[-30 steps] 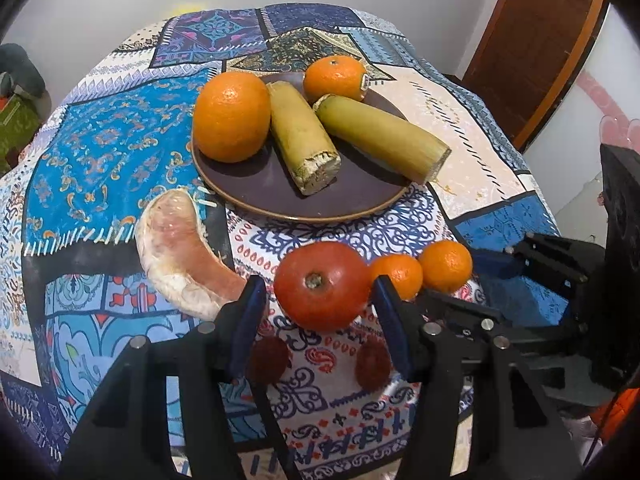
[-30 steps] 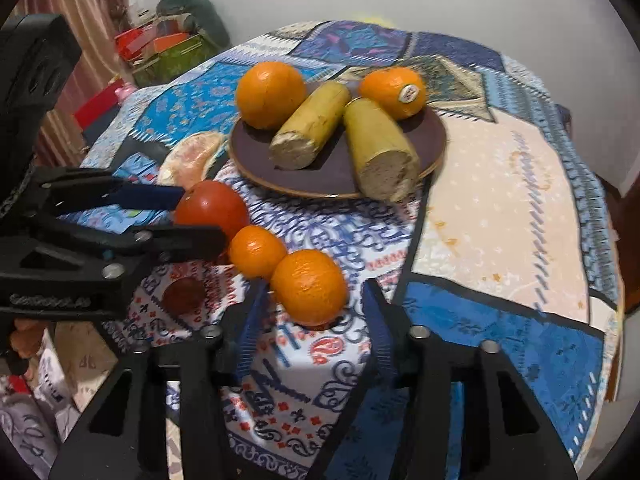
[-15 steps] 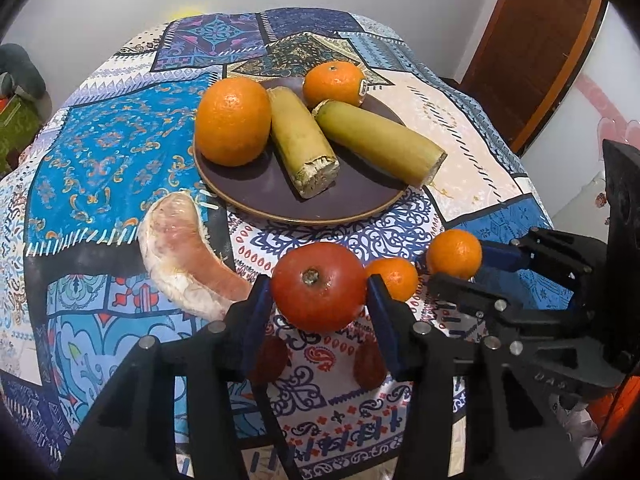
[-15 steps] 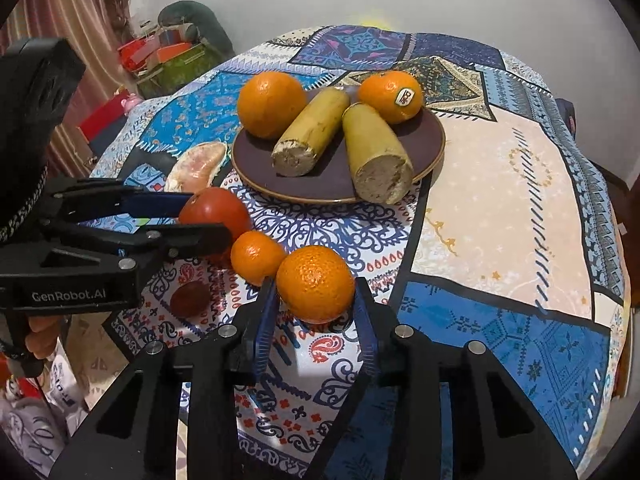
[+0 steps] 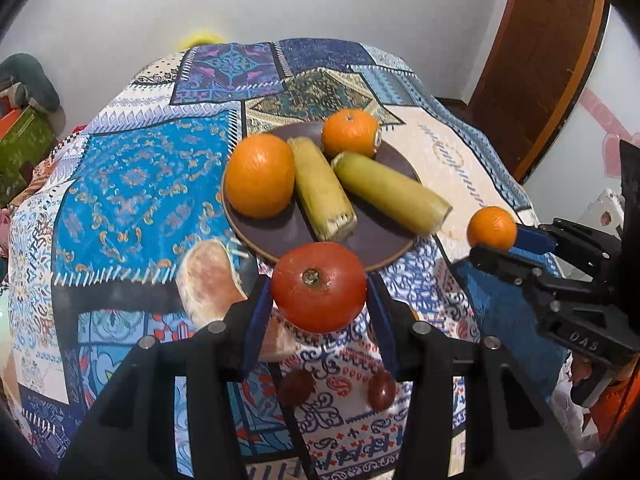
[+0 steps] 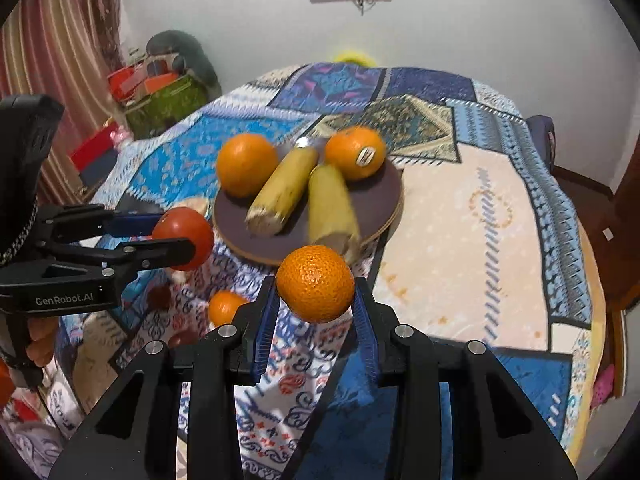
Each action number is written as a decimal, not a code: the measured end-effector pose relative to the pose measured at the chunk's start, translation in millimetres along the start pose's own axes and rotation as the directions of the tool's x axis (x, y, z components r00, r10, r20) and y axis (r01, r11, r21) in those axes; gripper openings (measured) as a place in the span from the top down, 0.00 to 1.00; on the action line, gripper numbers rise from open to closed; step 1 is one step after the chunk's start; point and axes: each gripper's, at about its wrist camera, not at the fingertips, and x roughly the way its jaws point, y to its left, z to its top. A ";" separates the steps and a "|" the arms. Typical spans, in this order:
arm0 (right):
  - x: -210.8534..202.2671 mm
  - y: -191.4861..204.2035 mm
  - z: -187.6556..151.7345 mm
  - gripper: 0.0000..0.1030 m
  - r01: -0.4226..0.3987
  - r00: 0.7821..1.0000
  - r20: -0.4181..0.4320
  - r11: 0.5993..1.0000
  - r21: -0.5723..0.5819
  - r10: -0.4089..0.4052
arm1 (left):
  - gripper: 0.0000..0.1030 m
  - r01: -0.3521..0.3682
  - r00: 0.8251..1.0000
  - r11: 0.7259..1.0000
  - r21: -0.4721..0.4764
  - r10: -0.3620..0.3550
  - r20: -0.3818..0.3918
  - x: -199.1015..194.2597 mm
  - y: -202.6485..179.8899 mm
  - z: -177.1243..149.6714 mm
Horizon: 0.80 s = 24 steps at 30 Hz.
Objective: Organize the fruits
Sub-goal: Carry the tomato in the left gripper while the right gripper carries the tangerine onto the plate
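Note:
My left gripper [image 5: 318,304] is shut on a red tomato [image 5: 319,286] and holds it above the cloth, just in front of the brown plate [image 5: 280,236]. My right gripper [image 6: 315,300] is shut on a small mandarin [image 6: 315,283], also lifted; it shows at the right of the left wrist view [image 5: 492,227]. The plate [image 6: 380,200] carries a large orange [image 5: 259,175], a stickered orange [image 6: 355,153] and two yellow-green peeled stalks [image 5: 322,188]. Another mandarin [image 6: 225,307] lies on the cloth below.
A pale pomelo segment [image 5: 210,280] lies on the patchwork tablecloth [image 5: 132,184] left of the plate. Two small dark fruits [image 5: 296,386] lie near the front edge. A wooden door [image 5: 540,60] stands at the right; boxes and bags [image 6: 160,92] sit beyond the table's left.
Both grippers closed on their fruits and lifted them off the cloth: the tomato in the left, the mandarin in the right. Both now hang nearer the plate.

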 end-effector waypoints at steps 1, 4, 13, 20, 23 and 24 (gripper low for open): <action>-1.3 -1.3 1.6 0.67 0.004 1.000 0.007 1.000 0.001 -0.004 | 0.54 -0.001 1.000 1.000 -0.005 0.001 0.003 0.5 1.6 2.9; -4.8 -6.7 9.3 0.67 0.012 1.000 0.029 1.000 0.008 -0.012 | 0.54 -0.006 1.000 1.000 -0.018 0.006 0.010 3.3 6.3 9.8; 0.8 -21.2 31.2 0.67 0.032 0.997 0.063 0.999 0.028 -0.034 | 0.54 -0.003 1.000 0.999 -0.040 0.003 0.017 18.0 12.3 24.1; 29.8 -29.1 44.3 0.67 0.062 0.997 0.039 0.998 -0.004 -0.062 | 0.54 -0.030 0.999 0.998 -0.064 0.031 0.015 34.9 18.3 32.8; 44.7 -33.8 48.8 0.67 0.064 0.998 0.019 0.998 -0.005 -0.064 | 0.54 -0.019 1.000 0.997 -0.071 0.021 0.022 38.3 19.9 35.1; 48.4 -35.3 50.2 0.67 0.061 0.998 0.014 0.998 -0.002 -0.061 | 0.54 -0.021 0.999 0.997 -0.073 0.023 0.025 39.0 20.3 35.7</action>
